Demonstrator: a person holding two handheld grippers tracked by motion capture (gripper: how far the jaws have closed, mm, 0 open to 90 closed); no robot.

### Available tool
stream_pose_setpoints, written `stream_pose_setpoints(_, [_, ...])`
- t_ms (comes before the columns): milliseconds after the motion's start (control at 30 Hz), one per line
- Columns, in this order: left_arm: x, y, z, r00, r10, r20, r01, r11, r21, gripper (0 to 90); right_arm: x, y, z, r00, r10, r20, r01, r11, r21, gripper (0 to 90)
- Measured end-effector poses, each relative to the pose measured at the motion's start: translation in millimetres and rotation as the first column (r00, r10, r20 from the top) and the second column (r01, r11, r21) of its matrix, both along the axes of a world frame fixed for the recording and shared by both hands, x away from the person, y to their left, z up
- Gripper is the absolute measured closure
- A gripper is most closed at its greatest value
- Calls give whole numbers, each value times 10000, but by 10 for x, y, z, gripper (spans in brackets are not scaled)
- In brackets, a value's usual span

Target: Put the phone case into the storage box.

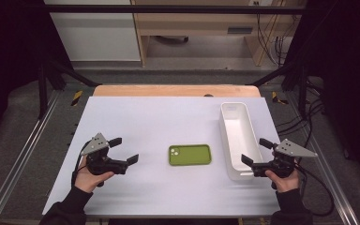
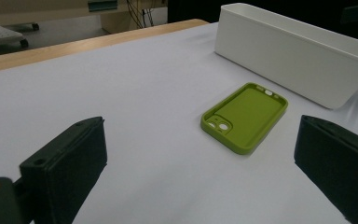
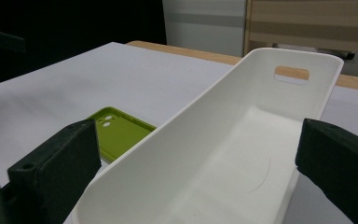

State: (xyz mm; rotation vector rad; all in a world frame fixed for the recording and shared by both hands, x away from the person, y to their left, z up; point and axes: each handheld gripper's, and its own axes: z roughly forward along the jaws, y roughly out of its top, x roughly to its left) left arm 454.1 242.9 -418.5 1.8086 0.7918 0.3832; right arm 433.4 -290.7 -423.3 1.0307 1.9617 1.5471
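Green phone case [image 1: 190, 154] is lying flat at table [image 1: 159, 117] centre, open side up. White bin [image 1: 236, 138] is sitting at its 3 o'clock, close by. Left gripper [image 1: 124, 151] is hovering at 9 o'clock, jaws spread, empty. Right gripper [image 1: 257, 151] is hovering beside the bin's near end, jaws apart, empty.

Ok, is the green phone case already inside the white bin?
No, the green phone case lies flat on the table to the left of the white bin, which the high view shows empty.

white bin [image 3: 223, 154] — between parted jaws; green phone case [image 3: 119, 133] — left, beside bin
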Motion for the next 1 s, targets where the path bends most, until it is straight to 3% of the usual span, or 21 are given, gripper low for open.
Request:
stream_pose_setpoints(433, [31,-198,-12,9998,-95,-158,98,9998,183,36,-3,-2,7,10000,-3,54,3,10000,-30,5])
stream_pose_setpoints(1000, [193,-540,107,9991,-297,-289,304,9993,233,70,-6,1,10,10000,-1,70,2,10000,-47,5])
